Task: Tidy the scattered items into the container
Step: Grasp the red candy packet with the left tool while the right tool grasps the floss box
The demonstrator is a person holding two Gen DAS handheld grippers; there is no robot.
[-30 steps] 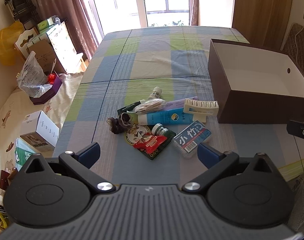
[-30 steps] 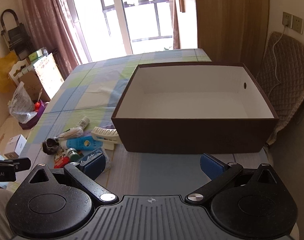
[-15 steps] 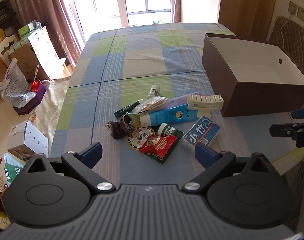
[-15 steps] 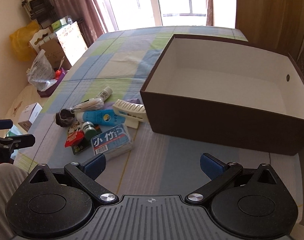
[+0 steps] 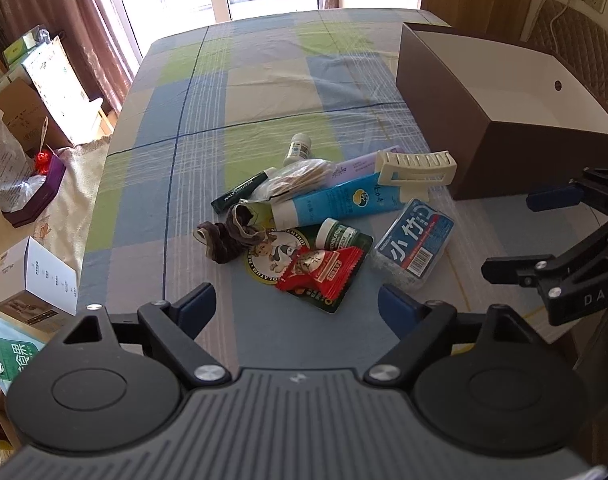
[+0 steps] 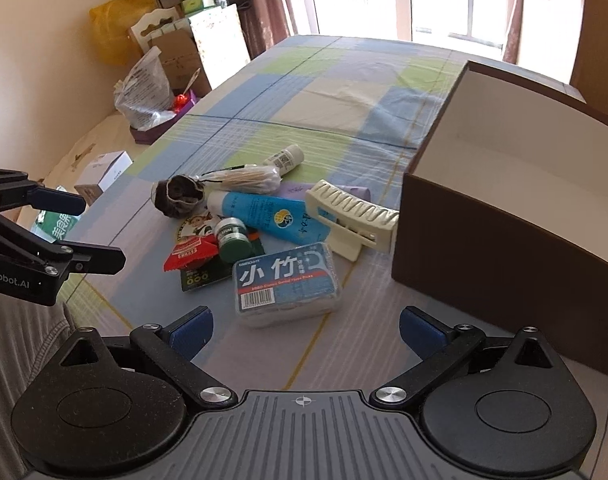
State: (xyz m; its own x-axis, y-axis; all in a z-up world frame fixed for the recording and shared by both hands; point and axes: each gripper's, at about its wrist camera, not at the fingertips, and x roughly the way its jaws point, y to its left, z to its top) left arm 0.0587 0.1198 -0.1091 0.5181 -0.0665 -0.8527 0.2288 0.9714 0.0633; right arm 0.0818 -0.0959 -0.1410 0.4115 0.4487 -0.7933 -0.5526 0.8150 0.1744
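Observation:
A pile of small items lies on the checked tablecloth: a blue floss-pick box (image 5: pixel 414 243) (image 6: pixel 287 283), a blue tube (image 5: pixel 336 205) (image 6: pixel 269 216), a cream hair claw (image 5: pixel 416 169) (image 6: pixel 354 220), a red snack packet (image 5: pixel 322 272) (image 6: pixel 189 254), a green jar (image 5: pixel 338 234) (image 6: pixel 232 240), a brown scrunchie (image 5: pixel 227 236) (image 6: pixel 178 196) and a small white bottle (image 5: pixel 299 148) (image 6: pixel 285 157). The brown box with a white inside (image 5: pixel 500 92) (image 6: pixel 516 200) stands empty to their right. My left gripper (image 5: pixel 295 306) hangs open just short of the red packet. My right gripper (image 6: pixel 301 330) is open, close to the floss-pick box.
Left of the table, on the floor, are a white carton (image 5: pixel 35 284), a plastic bag on a purple box (image 5: pixel 19 176) and cardboard boxes (image 5: pixel 23 108). A padded chair (image 5: pixel 580 52) stands behind the brown box. The far half of the tablecloth (image 5: pixel 263 72) is bare.
Both grippers have come closer to the pile and lower. The right one has swung left from the brown box toward the floss-pick box. Both stay open.

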